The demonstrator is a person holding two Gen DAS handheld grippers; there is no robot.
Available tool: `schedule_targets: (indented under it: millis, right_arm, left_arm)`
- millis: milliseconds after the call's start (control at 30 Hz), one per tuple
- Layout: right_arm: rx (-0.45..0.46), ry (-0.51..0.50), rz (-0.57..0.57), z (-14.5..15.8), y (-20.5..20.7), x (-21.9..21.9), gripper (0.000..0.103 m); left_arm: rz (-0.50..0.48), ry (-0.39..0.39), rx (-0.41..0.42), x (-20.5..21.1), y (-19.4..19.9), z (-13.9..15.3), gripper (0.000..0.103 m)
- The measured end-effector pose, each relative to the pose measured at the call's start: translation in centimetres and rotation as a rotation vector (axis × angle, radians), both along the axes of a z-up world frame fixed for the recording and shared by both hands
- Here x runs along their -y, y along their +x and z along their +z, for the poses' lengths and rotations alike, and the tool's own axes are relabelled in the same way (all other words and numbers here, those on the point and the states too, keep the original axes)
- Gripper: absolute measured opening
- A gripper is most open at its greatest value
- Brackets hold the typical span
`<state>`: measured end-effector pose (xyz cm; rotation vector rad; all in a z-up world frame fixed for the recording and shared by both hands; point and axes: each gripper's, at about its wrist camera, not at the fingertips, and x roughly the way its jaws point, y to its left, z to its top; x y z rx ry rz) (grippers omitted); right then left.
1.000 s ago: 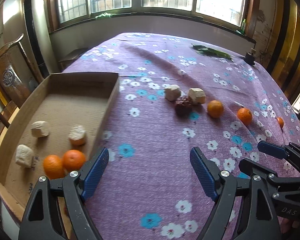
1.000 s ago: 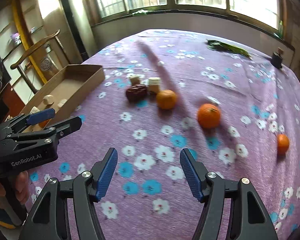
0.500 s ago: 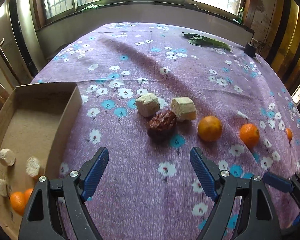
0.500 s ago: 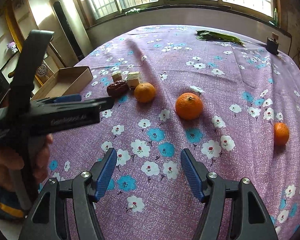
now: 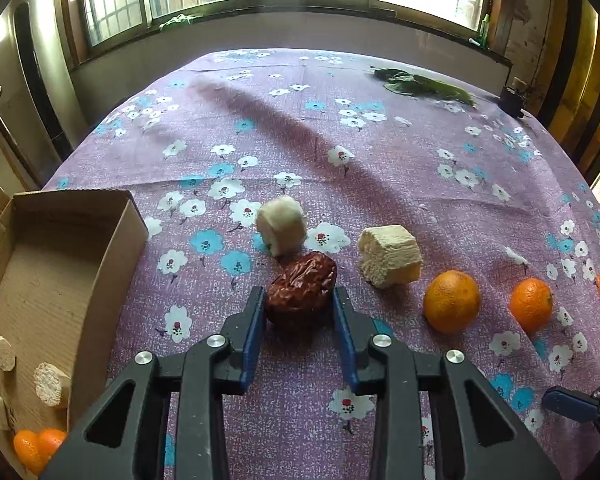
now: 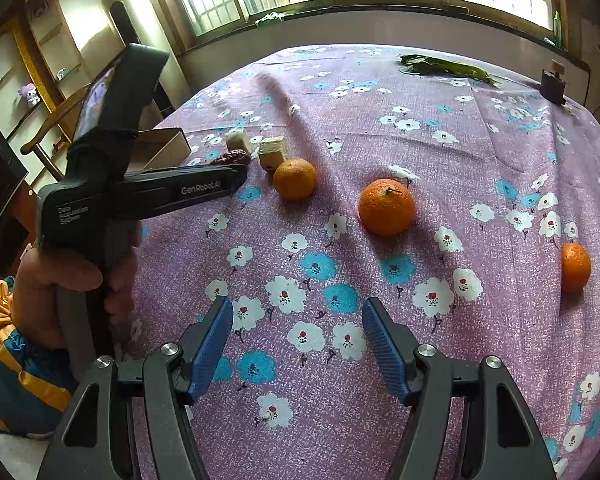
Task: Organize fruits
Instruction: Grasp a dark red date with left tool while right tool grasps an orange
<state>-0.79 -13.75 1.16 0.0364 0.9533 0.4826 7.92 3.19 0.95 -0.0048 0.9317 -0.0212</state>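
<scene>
My left gripper (image 5: 299,300) is shut on a wrinkled red date (image 5: 303,293) that rests on the purple flowered cloth. Two pale cake pieces (image 5: 281,224) (image 5: 389,255) lie just beyond it. Oranges (image 5: 452,301) (image 5: 530,304) lie to the right. The cardboard box (image 5: 112,248) at the left holds pale pieces and oranges. My right gripper (image 6: 297,340) is open and empty, low over the cloth, short of an orange (image 6: 386,206); another orange (image 6: 294,178) and a small one (image 6: 575,266) lie nearby.
Green leaves (image 5: 420,86) and a small dark object (image 5: 512,100) sit at the table's far right edge. A wooden chair (image 6: 48,140) stands left of the table. The left gripper's body (image 6: 140,192) crosses the right wrist view.
My left gripper moved forward to the date and closed on it. The right gripper stayed open and shifted slightly closer to the oranges.
</scene>
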Motion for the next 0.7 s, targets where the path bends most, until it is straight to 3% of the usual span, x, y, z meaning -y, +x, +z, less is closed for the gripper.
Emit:
schedule_targets:
  millis: [333,700]
  right_arm:
    - [-0.008,0.03,0.01,0.2,0.6,-1.0,0.072]
    - [0.042,-0.083,0.021,1.1,4.7,-4.2,0.072]
  left_arm:
    - [0.004,-0.004,0.019,-0.3,-3.2,1.1,0.032]
    - [0.015,0.004,0.042,-1.8,-5.7,2.0,0.032]
